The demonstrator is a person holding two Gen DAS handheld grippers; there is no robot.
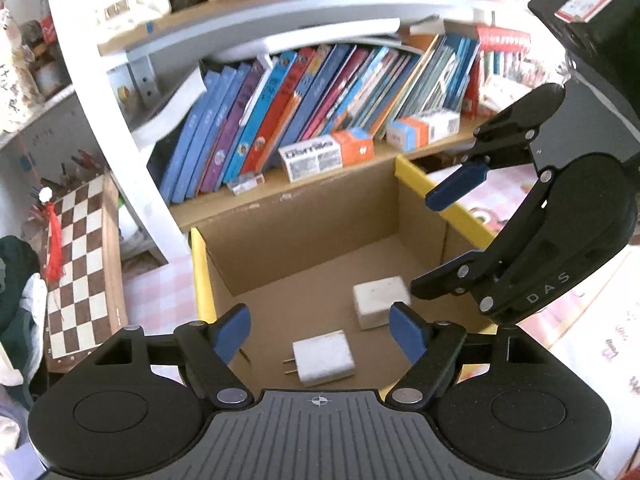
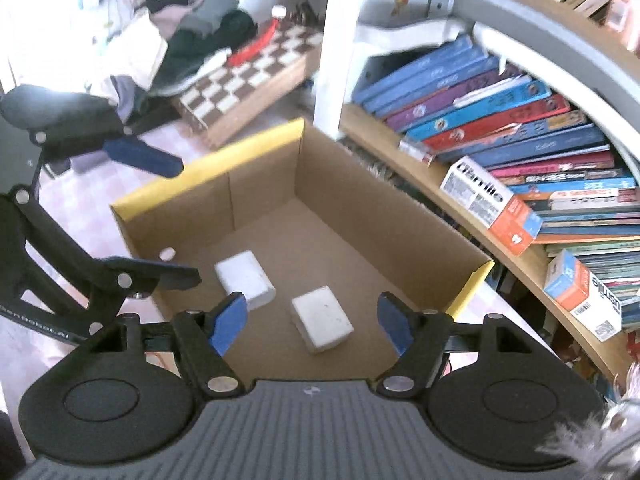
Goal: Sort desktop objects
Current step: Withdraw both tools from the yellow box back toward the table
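Two white chargers lie apart on the floor of the cardboard box. Above it, the left hand-held gripper and right hand-held gripper hang with jaws apart, empty. A bookshelf stands just behind; a chessboard leans beside.

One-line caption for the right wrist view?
Open right claw above a cardboard box holding two white chargers.
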